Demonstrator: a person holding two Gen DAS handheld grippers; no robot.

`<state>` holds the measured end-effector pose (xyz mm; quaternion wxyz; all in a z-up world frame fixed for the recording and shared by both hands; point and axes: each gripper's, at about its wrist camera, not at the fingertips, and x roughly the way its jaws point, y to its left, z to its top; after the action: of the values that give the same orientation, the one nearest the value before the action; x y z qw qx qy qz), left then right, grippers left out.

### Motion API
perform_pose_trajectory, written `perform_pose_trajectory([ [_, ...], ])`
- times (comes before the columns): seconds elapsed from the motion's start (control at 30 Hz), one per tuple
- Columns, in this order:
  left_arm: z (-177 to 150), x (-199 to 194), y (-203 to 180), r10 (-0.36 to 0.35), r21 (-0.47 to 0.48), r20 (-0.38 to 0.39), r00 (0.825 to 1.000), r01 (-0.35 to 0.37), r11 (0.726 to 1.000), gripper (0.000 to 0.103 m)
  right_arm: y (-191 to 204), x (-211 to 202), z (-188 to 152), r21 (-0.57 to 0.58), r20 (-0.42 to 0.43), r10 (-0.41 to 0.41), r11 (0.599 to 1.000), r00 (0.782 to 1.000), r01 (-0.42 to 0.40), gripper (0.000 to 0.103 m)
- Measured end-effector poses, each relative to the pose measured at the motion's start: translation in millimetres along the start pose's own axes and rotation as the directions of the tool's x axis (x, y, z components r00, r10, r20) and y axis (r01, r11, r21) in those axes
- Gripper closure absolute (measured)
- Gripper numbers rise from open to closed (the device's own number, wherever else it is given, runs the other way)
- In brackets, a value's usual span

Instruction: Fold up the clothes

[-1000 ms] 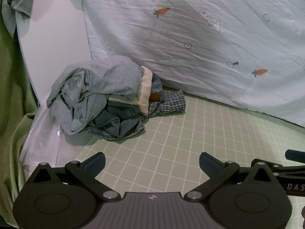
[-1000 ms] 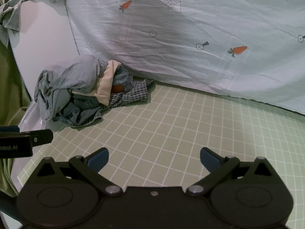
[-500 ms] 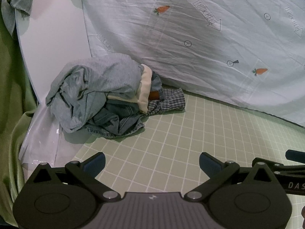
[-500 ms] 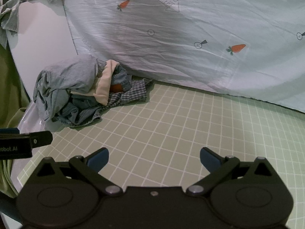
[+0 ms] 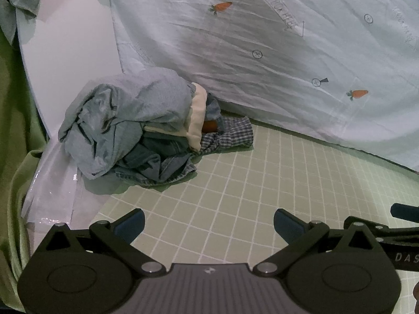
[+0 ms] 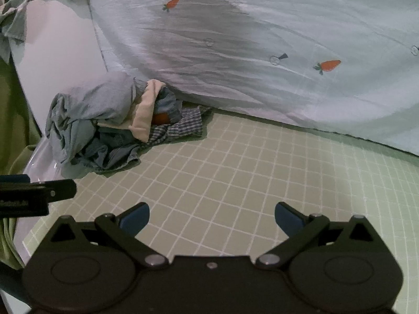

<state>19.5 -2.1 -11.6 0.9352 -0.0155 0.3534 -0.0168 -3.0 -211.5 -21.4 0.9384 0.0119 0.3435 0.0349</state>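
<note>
A: Hanging across the far side is the biggest thing here, a pale sheet (image 5: pixel 262 52) printed with carrots, and below it the green gridded surface (image 5: pixel 248 183) is spreading toward us.

B: And the clothes?

A: The pile of clothes (image 5: pixel 136 128) is sitting at the far left of the surface, pressing against a white panel (image 5: pixel 70 60) behind it. A grey-blue garment (image 5: pixel 125 104) is lying on top, denim (image 5: pixel 157 162) is bunching underneath at the near edge, a cream piece (image 5: pixel 196 115) is peeking out on the right, and a checked cloth (image 5: pixel 230 133) is trailing off to the right along the surface.

B: What are the claws doing?

A: The left claw (image 5: pixel 209 222) is hovering with its jaws spread wide and gripping nothing. The right claw (image 6: pixel 212 217) is doing the same, wide and empty. Both are hanging over bare grid, near us.

B: Which one is closer to the pile?

A: The pile is lying ahead and to the left of both, well apart from either. The left claw is looking nearer, I'd judge; its tip is showing at the left edge of the right wrist view. The heap's long axis is running left to right, so the checked end is pointing toward the right claw.
</note>
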Motion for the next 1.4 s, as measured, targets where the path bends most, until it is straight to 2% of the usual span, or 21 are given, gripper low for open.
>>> perform_pose_trajectory([
  [0.17,5.5,10.0,7.8,0.027,-0.027,-0.01,1.0,-0.028,0.999,0.0,6.5,9.4,4.8,-0.025,-0.008,0.006,1.0,1.0,-0.006,0.0],
  [0.2,6.6,11.7,10.2,-0.055,0.024,-0.03,0.998,0.056,0.998,0.0,7.4,12.2,6.9,-0.028,-0.01,0.009,1.0,1.0,-0.009,0.0],
  [0.23,8.7,14.3,13.4,-0.093,0.043,-0.04,0.995,0.094,0.995,0.0,8.2,15.0,9.0,-0.03,-0.013,0.011,0.999,1.0,-0.012,0.0],
  [0.4,25.6,31.5,33.9,-0.081,-0.016,-0.049,0.996,0.08,0.997,0.0,15.8,34.4,26.4,-0.037,-0.018,0.029,0.999,0.999,-0.029,0.0],
  [0.7,97.4,77.5,93.2,-0.028,-0.127,0.028,0.999,0.032,0.991,0.0,51.4,90.4,102.5,0.024,0.057,0.132,0.991,0.99,-0.134,0.002],
  [0.8,122.0,99.8,116.0,-0.031,-0.201,0.055,0.998,0.041,0.979,0.001,68.2,116.6,133.2,0.053,0.082,0.179,0.982,0.98,-0.184,0.006],
  [0.87,132.8,114.6,129.6,-0.056,-0.246,0.092,0.994,0.077,0.966,0.002,79.4,139.4,149.4,0.082,0.087,0.223,0.97,0.971,-0.231,0.01],
  [1.0,147.0,149.7,146.0,-0.078,-0.31,0.096,0.992,0.104,0.945,0.013,101.2,189.8,168.7,0.132,0.046,0.297,0.944,0.954,-0.301,0.021],
  [1.07,148.6,165.5,151.1,-0.089,-0.342,0.095,0.991,0.117,0.932,0.022,111.5,213.8,171.6,0.142,0.023,0.334,0.932,0.942,-0.334,0.024],
  [1.13,149.7,179.7,156.7,-0.122,-0.349,0.1,0.987,0.15,0.925,0.037,121.7,233.7,172.7,0.148,0.002,0.362,0.922,0.932,-0.358,0.027],
  [1.27,150.2,195.4,156.6,-0.122,-0.368,0.083,0.989,0.144,0.919,0.054,138.7,262.5,172.8,0.174,-0.021,0.418,0.896,0.908,-0.408,0.029],
  [1.33,150.4,197.0,156.7,-0.124,-0.362,0.085,0.989,0.146,0.921,0.061,143.9,271.7,173.7,0.175,-0.036,0.439,0.887,0.898,-0.427,0.043],
  [1.4,150.3,194.8,157.2,-0.131,-0.351,0.088,0.987,0.154,0.924,0.069,148.6,278.2,174.8,0.17,-0.04,0.461,0.877,0.887,-0.448,0.066],
])
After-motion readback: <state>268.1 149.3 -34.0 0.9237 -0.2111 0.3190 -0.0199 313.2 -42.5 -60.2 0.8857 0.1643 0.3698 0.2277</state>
